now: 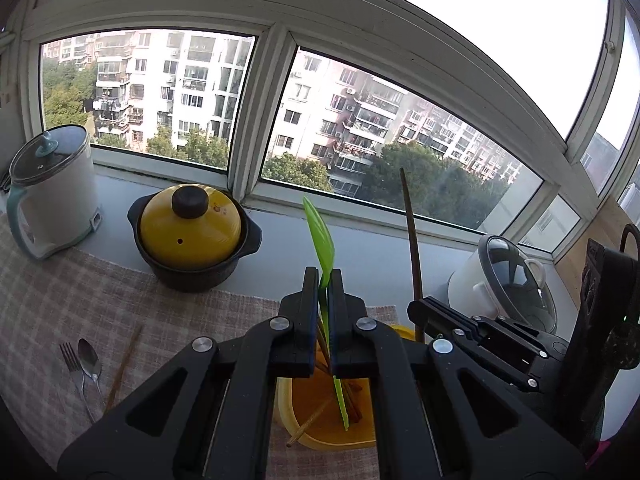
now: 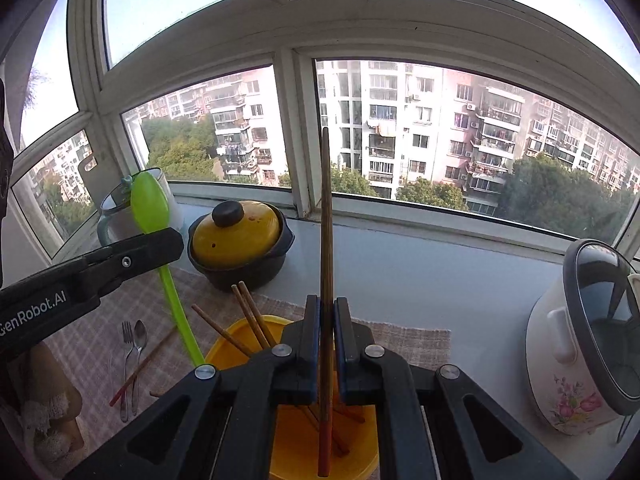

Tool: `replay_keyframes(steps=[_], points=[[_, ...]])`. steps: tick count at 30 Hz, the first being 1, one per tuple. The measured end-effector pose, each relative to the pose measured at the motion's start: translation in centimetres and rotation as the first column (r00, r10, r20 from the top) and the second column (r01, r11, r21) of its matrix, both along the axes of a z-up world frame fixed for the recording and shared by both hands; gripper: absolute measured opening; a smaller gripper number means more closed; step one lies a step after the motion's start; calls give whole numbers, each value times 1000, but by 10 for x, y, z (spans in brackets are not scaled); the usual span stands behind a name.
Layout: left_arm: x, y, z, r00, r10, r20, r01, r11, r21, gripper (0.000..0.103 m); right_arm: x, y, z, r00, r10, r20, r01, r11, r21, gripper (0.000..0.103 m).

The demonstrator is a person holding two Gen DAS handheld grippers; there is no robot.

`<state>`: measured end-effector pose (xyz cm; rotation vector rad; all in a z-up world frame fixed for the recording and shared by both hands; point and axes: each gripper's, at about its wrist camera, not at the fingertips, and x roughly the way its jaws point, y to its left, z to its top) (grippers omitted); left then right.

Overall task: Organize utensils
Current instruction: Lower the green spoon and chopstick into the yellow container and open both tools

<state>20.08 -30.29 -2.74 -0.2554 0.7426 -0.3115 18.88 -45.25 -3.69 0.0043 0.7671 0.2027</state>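
My left gripper [image 1: 325, 280] is shut on a green plastic spoon [image 1: 320, 236] held upright, bowl up, with its handle tip down inside the yellow holder [image 1: 288, 420]. My right gripper [image 2: 327, 308] is shut on a long brown chopstick [image 2: 325, 208] with a red lower end, standing upright over the same yellow holder [image 2: 224, 348]. Several brown chopsticks [image 2: 250, 316] lean inside it. In the right wrist view the left gripper [image 2: 172, 240] shows at the left, clamping the green spoon [image 2: 148, 204]. A metal fork [image 1: 71, 360], a metal spoon [image 1: 90, 360] and a loose chopstick [image 1: 124, 364] lie on the checked cloth.
A yellow-lidded black clay pot [image 1: 192, 236] stands near the window sill. A white electric kettle pot [image 1: 52, 188] is at the far left. A white rice cooker with a flower print [image 2: 580, 340] sits at the right. A checked cloth [image 1: 60, 300] covers the counter.
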Motion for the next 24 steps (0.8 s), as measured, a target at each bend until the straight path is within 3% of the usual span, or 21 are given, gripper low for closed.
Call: replay_keyframes(steps=[24], points=[[-5,-13,-22,999,-35,-23,36,998,45,2,8,-15,-28,997,0,-75,5,998,61,4]])
